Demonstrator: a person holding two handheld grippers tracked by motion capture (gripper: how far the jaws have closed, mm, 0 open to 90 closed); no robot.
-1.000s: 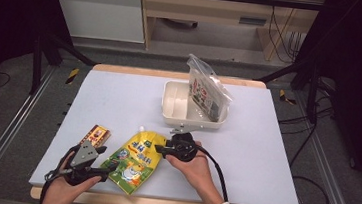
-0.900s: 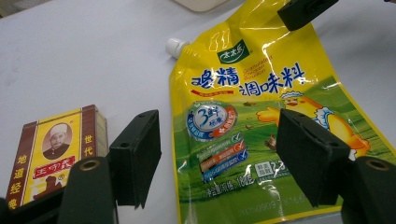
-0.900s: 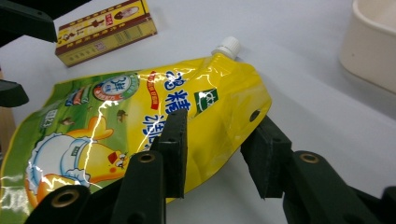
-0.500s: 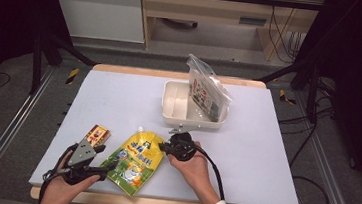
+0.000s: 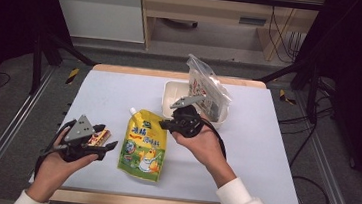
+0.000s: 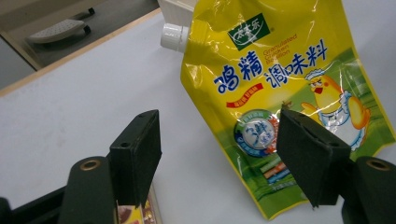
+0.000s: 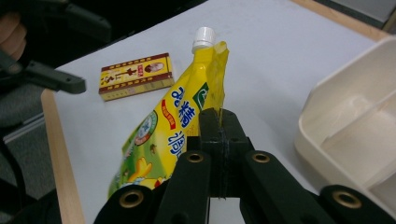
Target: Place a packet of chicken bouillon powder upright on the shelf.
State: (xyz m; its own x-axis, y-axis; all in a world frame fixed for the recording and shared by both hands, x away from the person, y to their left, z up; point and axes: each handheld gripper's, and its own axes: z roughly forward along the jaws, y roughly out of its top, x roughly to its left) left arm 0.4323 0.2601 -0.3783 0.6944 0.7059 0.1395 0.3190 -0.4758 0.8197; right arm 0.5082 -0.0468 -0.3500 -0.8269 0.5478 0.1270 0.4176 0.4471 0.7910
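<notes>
Table (image 5: 264,155): white top, wooden edge, person seated at the near side, a gripper in each hand.

Pouch (image 5: 145,143): yellow stand-up bag with a white screw cap (image 5: 132,111), blue lettering and a cartoon chicken. It lies near the middle of the table toward the near edge, cap pointing away from the person. Its right edge is lifted off the surface.

Right gripper (image 7: 218,122): jaws pressed together on the pouch's upper right edge, as the right gripper view shows; the pouch (image 7: 163,135) hangs tilted from the pinch, cap (image 7: 204,38) uppermost.

Left gripper (image 6: 219,154): jaws spread wide, nothing between them, held over the near left part of the table beside the pouch (image 6: 285,93). In the high view it (image 5: 107,145) sits just over the box.

Box (image 5: 99,137): small, flat, red and yellow, lying on the table left of the pouch, partly under the left gripper.

Tray (image 5: 172,93): cream, divided, at the far centre of the table.

Bag (image 5: 208,87): clear plastic with printed contents, standing tilted in the tray.
</notes>
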